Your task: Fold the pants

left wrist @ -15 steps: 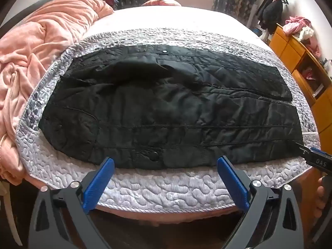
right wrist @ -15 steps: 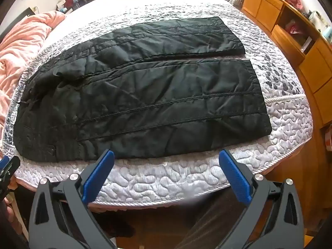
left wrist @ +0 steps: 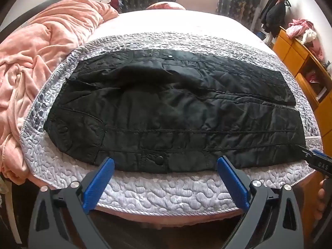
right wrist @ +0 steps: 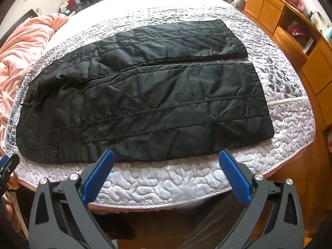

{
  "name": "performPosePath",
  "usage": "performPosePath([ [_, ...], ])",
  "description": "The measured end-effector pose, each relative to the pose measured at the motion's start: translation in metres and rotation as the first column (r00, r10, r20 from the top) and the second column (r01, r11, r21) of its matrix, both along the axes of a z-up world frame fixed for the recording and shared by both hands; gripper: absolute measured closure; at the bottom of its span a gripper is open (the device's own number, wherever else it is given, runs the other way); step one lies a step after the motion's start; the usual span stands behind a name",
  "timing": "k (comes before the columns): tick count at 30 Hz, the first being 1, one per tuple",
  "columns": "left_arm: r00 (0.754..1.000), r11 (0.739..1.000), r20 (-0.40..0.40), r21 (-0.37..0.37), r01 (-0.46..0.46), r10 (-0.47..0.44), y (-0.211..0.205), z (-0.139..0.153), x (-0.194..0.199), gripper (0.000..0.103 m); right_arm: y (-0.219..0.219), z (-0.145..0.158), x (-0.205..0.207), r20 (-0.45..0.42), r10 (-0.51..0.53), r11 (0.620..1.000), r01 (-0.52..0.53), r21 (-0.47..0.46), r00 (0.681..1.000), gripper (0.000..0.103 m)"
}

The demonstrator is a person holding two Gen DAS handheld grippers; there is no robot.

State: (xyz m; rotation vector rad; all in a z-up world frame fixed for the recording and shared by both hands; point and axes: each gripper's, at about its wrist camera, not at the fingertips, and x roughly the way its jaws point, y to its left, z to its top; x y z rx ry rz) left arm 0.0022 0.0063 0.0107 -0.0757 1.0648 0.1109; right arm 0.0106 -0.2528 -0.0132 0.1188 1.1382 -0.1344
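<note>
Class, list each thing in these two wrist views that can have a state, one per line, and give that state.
black pants: spread flat on the bed, unfolded, legs side by side, a little apart at the cuffs.
left gripper: open, holding nothing, at the near edge of the pants.
right gripper: open, holding nothing, at the near edge of the pants.
pink blanket: crumpled in a heap beside the pants.
quilted bedcover: lying flat under the pants.
</note>
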Motion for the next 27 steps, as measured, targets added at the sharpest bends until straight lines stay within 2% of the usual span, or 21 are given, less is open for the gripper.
performPosePath([
  [27,1.000,1.000,-0.006,0.014,-0.019,0.019,0.0010,-0.0090,-0.0008,0.004,-0.0028,-0.0082,0.0049,-0.026,0.014,1.000,-0.014,-0.013,1.000,0.003],
])
